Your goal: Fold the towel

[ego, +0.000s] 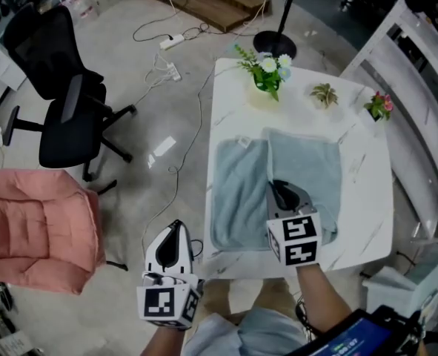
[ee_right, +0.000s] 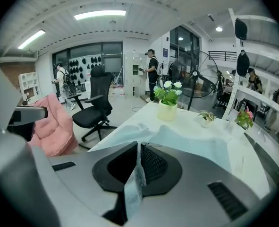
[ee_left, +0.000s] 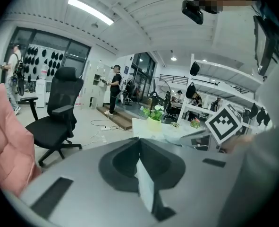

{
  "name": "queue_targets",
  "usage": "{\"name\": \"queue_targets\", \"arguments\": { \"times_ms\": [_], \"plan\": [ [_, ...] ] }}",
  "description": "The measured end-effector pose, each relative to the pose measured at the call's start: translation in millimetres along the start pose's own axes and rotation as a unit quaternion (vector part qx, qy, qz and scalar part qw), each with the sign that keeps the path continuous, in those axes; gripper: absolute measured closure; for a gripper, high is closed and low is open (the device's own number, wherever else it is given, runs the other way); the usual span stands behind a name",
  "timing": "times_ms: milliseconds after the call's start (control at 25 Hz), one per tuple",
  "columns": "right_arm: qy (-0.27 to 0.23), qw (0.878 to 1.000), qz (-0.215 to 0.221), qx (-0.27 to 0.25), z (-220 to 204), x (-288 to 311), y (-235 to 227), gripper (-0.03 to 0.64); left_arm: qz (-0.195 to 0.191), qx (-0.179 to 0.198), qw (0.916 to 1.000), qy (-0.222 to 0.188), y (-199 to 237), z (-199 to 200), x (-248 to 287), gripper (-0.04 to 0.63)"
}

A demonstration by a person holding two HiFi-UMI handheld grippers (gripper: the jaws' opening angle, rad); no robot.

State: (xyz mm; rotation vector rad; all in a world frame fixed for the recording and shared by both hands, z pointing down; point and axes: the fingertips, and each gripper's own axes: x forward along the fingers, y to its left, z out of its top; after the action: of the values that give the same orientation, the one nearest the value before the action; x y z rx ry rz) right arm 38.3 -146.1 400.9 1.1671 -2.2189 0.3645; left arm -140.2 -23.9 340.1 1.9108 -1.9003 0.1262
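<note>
- Left hand-held gripper (ego: 176, 232): jaws fully closed with nothing of the task between them. It is held off the near left corner of the desk (ego: 367, 199), above the floor.
- Right hand-held gripper (ego: 279, 190): jaws together and nose tilted down, hovering over the near right part of the towel (ego: 237, 191). No fold is visibly clamped (a pale strip (ee_right: 133, 193) sits at the jaw line on both tools, so it is judged to be part of the tool).
- Towel: pale blue-grey, spread flat on the white desk, with a lengthwise crease or overlap down its middle.
- Handling, judged: light, limp and not fragile. It drapes, holds no shape, and may slide on the smooth top.
- Grasp points, judged: open the jaws, then pinch the hem at each near corner.
</note>
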Motion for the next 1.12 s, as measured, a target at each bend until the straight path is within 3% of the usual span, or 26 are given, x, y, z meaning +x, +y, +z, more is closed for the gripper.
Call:
{"name": "queue_targets", "arguments": {
  "times_ms": [360,680,800,880,1000,1120],
  "plan": [
    [-0.033,0.999,0.002,-0.012,49,-14,58,0.578,0.007,-0.018,0.9997,-0.012,40,12,-17,0.589],
    [0.026,0.998,0.028,-0.049,-9,38,121,0.571,0.024,-0.022,0.9994,-0.004,68,0,-38,0.589],
    [0.051,0.994,0.069,-0.064,-31,58,143,0.526,0.03,-0.028,0.9992,0.005,70,-11,-43,0.589],
    [0.054,0.989,0.109,-0.078,-34,62,160,0.432,0.037,-0.032,0.9988,0.008,70,-17,-44,0.589],
    [0.018,0.983,0.166,-0.073,-10,39,171,0.408,0.039,-0.032,0.9987,0.011,61,-22,-42,0.589],
    [-0.032,0.979,0.192,-0.061,25,-5,148,0.416,0.03,-0.026,0.9992,-0.007,35,-10,-36,0.589]
  ]
}}
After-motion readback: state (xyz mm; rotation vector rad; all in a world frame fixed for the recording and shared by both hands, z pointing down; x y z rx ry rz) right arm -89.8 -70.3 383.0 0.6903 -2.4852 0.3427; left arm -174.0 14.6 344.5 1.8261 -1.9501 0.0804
